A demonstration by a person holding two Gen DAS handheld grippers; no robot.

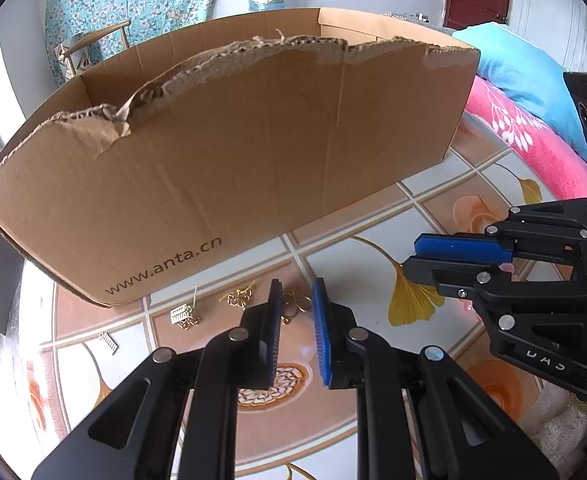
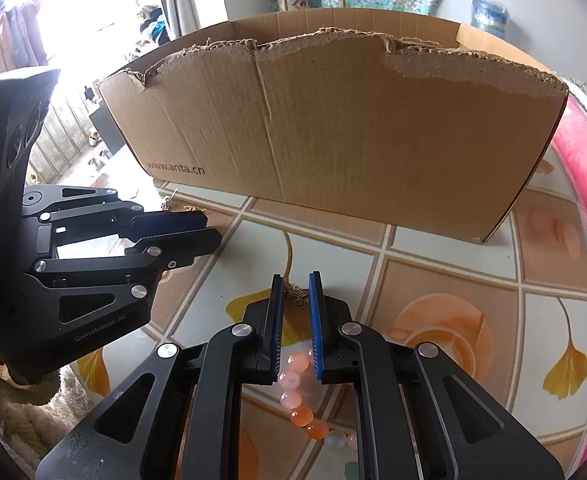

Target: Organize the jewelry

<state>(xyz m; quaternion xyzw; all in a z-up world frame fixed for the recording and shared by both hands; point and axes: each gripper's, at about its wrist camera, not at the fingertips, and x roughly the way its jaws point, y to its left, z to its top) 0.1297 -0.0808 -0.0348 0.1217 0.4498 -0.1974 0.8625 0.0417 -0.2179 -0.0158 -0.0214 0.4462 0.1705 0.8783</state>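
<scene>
- Left gripper (image 1: 296,316) is pitched down at the table (image 1: 373,272), fingers nearly closed. The gold hoops (image 1: 295,304) sit in the narrow gap at the tips, and pad contact cannot be told.
- Right gripper (image 2: 295,304) is held the same way, with a slim gap around the butterfly charm (image 2: 295,294). A real grasp cannot be told.
- The cardboard box (image 1: 233,152) is parked just behind the jewelry, judged to be the drop target. Its near wall is torn low, so reach-over is eased.
- Shown by the left view only: loose gold pieces (image 1: 237,296) and comb-like charms (image 1: 183,315) near the box foot.
- Shown by the right view only: pink-orange bead strand (image 2: 297,392) under the right fingers.
- Each gripper is seen side-on from the other camera, and both look almost shut.
</scene>
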